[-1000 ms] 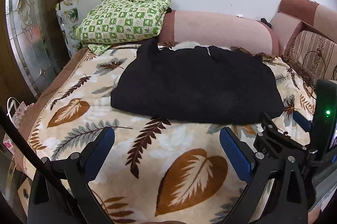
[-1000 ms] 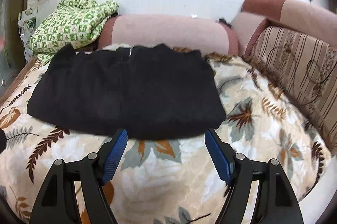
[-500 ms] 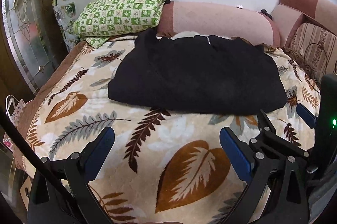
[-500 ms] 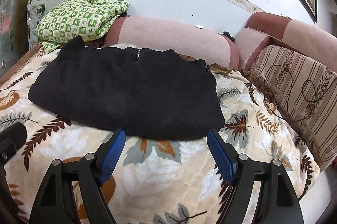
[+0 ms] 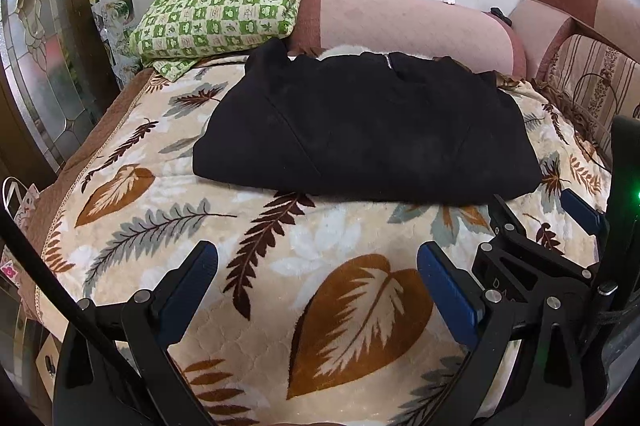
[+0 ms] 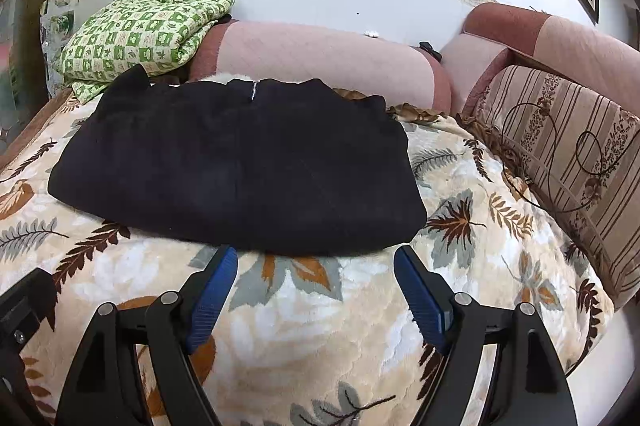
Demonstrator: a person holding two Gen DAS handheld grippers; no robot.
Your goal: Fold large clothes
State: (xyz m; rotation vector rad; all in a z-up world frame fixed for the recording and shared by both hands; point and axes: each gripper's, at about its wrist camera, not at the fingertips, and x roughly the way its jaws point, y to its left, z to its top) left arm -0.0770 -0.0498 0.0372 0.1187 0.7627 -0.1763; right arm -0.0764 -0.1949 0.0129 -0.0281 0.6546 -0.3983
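Observation:
A black garment [image 5: 368, 129] lies folded flat on the leaf-patterned blanket [image 5: 280, 258] of a sofa bed; it also shows in the right wrist view [image 6: 240, 165]. My left gripper [image 5: 316, 266] is open and empty, held over the blanket in front of the garment's near edge. My right gripper [image 6: 316, 270] is open and empty, its blue pads [image 6: 420, 290] just short of the garment's near right edge. The right gripper also shows at the right of the left wrist view [image 5: 536, 226].
A green checked quilt [image 5: 224, 9] is piled at the back left. A pink bolster [image 6: 320, 61] lies behind the garment. Striped cushions [image 6: 560, 129] line the right side. A glass door [image 5: 44, 57] stands at the left.
Both grippers have drawn back and risen slightly from the garment, which lies still. Both stay open.

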